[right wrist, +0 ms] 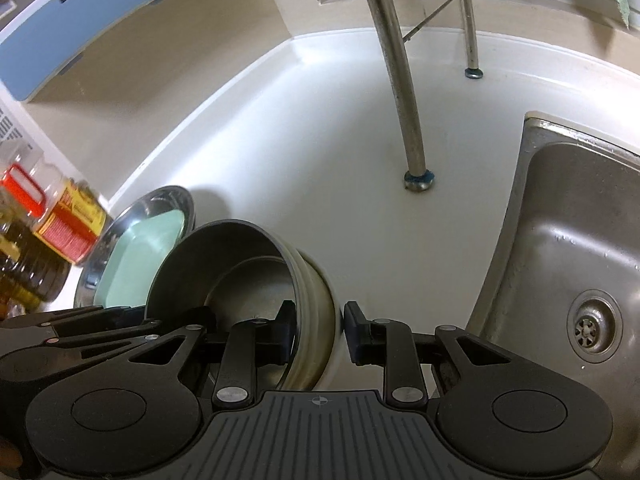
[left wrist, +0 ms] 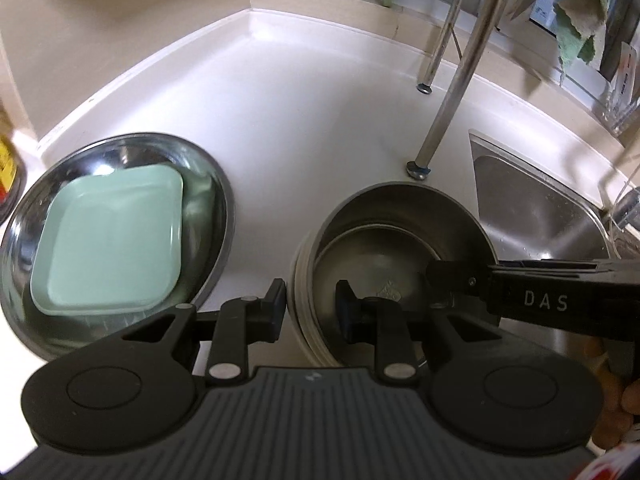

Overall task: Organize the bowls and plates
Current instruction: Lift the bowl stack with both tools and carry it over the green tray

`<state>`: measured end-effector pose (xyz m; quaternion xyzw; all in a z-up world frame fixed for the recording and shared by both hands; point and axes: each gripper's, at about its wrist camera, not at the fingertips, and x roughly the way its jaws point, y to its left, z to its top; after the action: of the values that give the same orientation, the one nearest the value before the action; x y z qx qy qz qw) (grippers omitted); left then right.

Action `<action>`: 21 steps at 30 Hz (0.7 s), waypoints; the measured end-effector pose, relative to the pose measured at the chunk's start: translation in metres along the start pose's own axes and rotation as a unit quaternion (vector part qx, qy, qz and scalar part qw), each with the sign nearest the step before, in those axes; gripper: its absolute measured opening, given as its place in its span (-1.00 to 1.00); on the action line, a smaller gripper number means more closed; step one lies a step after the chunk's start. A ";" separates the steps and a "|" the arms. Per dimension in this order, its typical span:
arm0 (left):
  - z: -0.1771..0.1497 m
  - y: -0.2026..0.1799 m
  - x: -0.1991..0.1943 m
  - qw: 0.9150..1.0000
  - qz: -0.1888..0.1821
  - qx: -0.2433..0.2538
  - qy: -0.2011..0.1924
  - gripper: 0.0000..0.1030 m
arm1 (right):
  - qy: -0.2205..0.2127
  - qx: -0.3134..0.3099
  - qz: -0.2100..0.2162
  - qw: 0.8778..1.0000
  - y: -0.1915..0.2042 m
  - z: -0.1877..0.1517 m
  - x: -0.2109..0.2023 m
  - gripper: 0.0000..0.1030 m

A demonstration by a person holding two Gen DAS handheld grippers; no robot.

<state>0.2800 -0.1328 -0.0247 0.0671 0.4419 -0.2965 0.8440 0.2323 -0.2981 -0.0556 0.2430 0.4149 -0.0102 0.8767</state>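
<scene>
bowl stack: a steel bowl (left wrist: 400,240) nested inside a cream-walled bowl (left wrist: 300,300) stands on the white counter (left wrist: 300,120), just beside the sink's left edge.
left gripper: the left gripper (left wrist: 310,308) straddles the stack's near-left wall, one finger outside against the cream side, the other inside the steel bowl; the jaws are drawn in on the wall, and whether the inner pad actually presses it cannot be told.
right gripper: the right gripper (right wrist: 320,332) straddles the side of the stack that faces the sink, its left finger inside the bowl; its right finger stands apart from the cream wall, so the jaws are spread with a visible gap.
steel dish: a wide shallow steel dish (left wrist: 216,184) lies on the counter well to the far side of the stack from the sink, not touching the stack.
green plate: a pale green square plate (left wrist: 112,240) lies flat inside the steel dish.
sink: the steel sink (right wrist: 560,260) is set into the counter, its drain (right wrist: 592,330) showing in the right wrist view.
rack legs: two metal rack legs (left wrist: 440,120) stand on the counter behind the stack, near the sink's far left corner.
oil bottles: bottles with red and yellow labels (right wrist: 60,216) stand beyond the steel dish, furthest from the sink.
</scene>
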 end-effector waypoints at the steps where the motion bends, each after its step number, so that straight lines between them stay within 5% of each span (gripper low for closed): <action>1: -0.001 0.000 -0.001 1.000 0.000 -0.005 0.000 -0.55 | 0.000 -0.006 0.002 1.000 0.000 -0.001 0.000 -0.48; 11: -0.016 -0.005 -0.020 0.999 0.018 -0.011 -0.025 -0.54 | -0.036 -0.060 0.027 0.997 0.000 0.000 -0.017 -0.49; 14: -0.016 -0.006 -0.023 0.999 0.017 -0.013 -0.031 -0.63 | -0.035 -0.057 0.045 0.997 -0.003 0.002 -0.018 -0.79; 21: -0.015 -0.007 -0.027 0.999 0.023 -0.013 -0.035 -0.71 | -0.003 -0.002 0.074 0.997 -0.018 0.012 -0.015 -0.78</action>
<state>0.2536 -0.1215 -0.0114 0.0560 0.4146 -0.2736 0.8661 0.2272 -0.3222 -0.0457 0.2714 0.3929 0.0542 0.8769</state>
